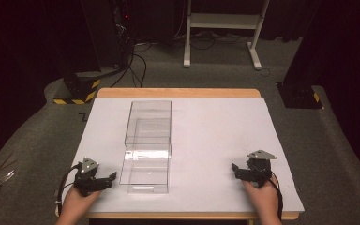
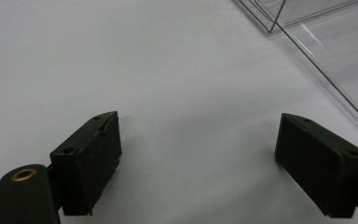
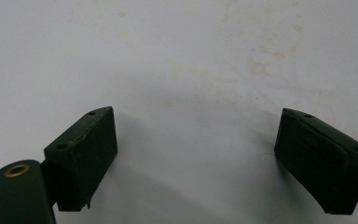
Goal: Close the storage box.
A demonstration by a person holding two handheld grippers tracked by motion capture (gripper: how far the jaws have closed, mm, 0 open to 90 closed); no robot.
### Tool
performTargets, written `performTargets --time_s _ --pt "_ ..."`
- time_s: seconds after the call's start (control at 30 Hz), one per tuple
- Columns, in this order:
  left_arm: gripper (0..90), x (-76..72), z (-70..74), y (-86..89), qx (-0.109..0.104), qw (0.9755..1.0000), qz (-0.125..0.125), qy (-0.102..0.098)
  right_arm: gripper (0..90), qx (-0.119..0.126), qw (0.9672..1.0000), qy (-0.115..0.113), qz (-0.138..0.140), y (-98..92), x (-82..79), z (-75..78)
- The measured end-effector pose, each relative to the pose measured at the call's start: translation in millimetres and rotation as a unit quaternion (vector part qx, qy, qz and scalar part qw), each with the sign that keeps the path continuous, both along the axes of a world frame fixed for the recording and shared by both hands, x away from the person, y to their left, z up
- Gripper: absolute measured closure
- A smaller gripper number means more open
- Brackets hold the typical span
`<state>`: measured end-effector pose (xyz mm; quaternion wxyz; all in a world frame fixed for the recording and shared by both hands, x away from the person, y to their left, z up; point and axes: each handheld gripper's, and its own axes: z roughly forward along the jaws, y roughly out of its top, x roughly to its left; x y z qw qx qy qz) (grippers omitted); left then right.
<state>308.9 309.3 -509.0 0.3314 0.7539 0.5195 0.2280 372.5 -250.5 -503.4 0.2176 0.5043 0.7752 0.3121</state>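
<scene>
Clear box [image 1: 147,145] on table [image 1: 215,136], left gripper [image 1: 104,180] beside

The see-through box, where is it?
In the high view, the see-through box stands on the white table, left of middle, just beside the left gripper.

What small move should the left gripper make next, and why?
Probably ease the left gripper toward the near end of the clear box. Its jaws stand open with nothing between them, and it sits just beside the box, while the right gripper lies far off on the white sheet.
</scene>
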Motion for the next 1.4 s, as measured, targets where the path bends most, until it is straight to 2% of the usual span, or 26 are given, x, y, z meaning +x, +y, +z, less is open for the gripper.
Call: performTargets --time_s 0.67,0.73,0.93,1.0,1.23,1.4 --pt "14.9 3.6 2.6 2.7 -0.01 0.9998 -0.013 0.01 13.3 -0.003 1.0 -0.004 -0.002 0.7 -0.8 -0.3" --pt "14.8 4.6 3.6 3.3 -0.019 0.9997 -0.014 0.009 13.3 -0.003 1.0 -0.004 -0.002 0.8 -0.8 -0.2" --pt "14.9 -2.6 10.7 2.9 -0.014 0.9993 -0.026 -0.022 13.2 -0.001 1.0 -0.002 -0.001 0.3 -0.4 -0.1" --pt "14.9 -7.2 15.7 2.6 -0.024 0.9986 -0.028 -0.039 13.1 0.0 1.0 0.0 -0.001 0.1 -0.2 0.0" --pt "15.1 -16.2 28.4 0.1 -0.039 0.9964 -0.035 -0.066 13.2 0.001 1.0 0.0 -0.001 0.3 -0.4 -0.1" --pt "15.2 -20.9 38.9 -3.0 -0.051 0.9936 -0.041 -0.091 13.3 0.0 1.0 -0.001 -0.001 0.4 -0.6 -0.1"
